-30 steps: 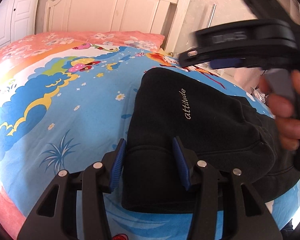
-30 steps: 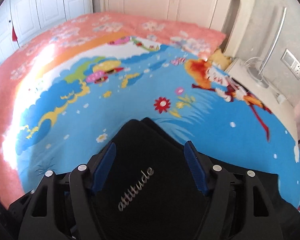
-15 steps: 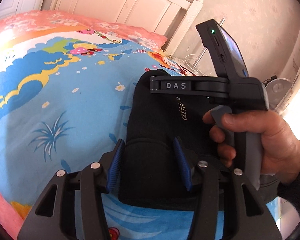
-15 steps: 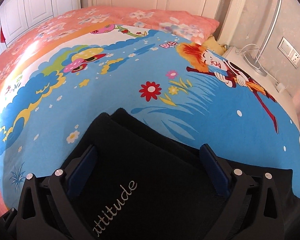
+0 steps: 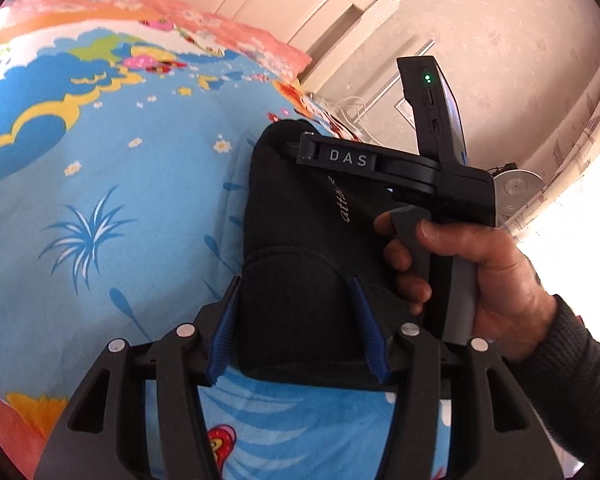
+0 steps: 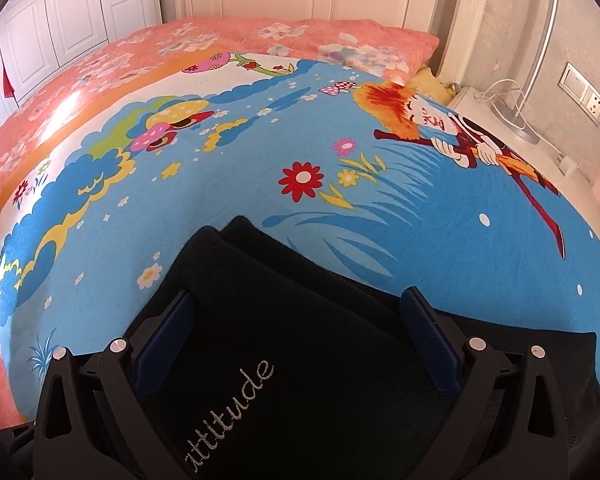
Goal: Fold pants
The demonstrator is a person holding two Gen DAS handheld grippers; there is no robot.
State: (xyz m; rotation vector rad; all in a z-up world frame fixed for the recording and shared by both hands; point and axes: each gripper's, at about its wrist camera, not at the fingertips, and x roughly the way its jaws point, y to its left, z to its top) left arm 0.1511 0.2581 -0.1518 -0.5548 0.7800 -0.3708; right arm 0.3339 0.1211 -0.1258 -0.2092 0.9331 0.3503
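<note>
The left claw (image 5: 298, 330) is spread, its blue pads straddling the near fold of the black pants (image 5: 300, 248), low centre of frame. The right claw (image 6: 298, 338) is spread wide over the same pants, pads apart from the cloth's far edge. Bare quilt (image 6: 380, 200) fills the upper frame. Only the left view shows the hand (image 5: 480, 276) gripping the right claw's handle; only the right view shows the whole "attitude" lettering.
</note>
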